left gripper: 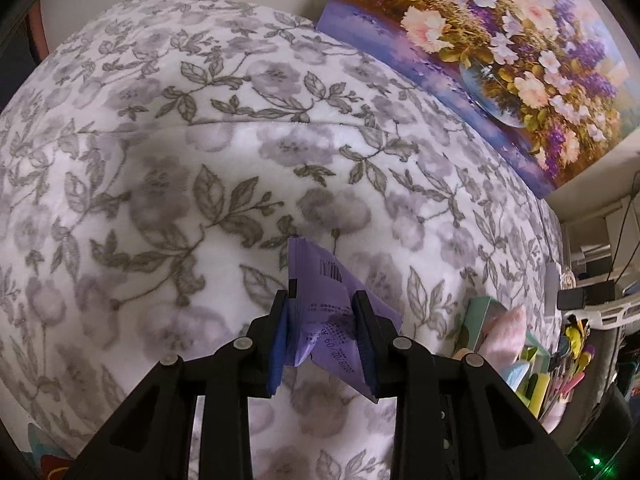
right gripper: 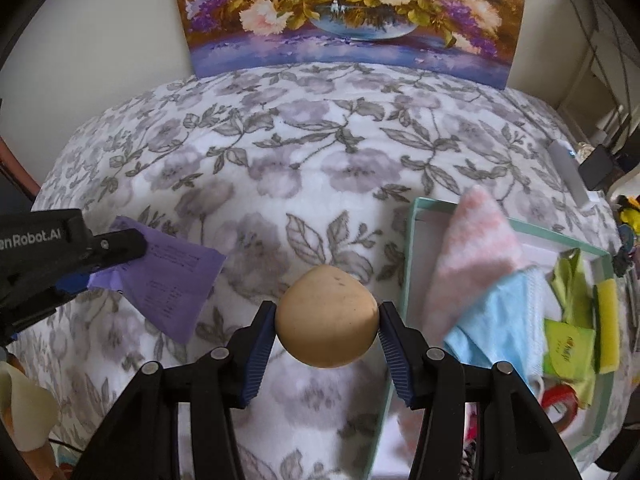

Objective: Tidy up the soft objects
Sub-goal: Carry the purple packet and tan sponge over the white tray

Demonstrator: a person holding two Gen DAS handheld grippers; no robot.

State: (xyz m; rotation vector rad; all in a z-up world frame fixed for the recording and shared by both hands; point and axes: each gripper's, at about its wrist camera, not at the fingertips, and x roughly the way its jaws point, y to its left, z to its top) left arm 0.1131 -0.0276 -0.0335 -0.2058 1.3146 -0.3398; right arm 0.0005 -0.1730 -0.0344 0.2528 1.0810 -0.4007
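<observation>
Fingers of the left gripper [left gripper: 322, 334] clamp a purple packet [left gripper: 320, 300] at lower centre of its frame; the right gripper [right gripper: 328, 330] grasps a tan ball [right gripper: 326, 316], left of the green-rimmed box [right gripper: 408, 248].

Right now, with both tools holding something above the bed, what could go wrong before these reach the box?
1. The right tool pinches the tan ball only at its sides; it could squirt out and roll across the blanket.
2. The purple packet sits crumpled in the left tool and may slip.
3. The green box is already crowded with cloths, so things may spill.
</observation>
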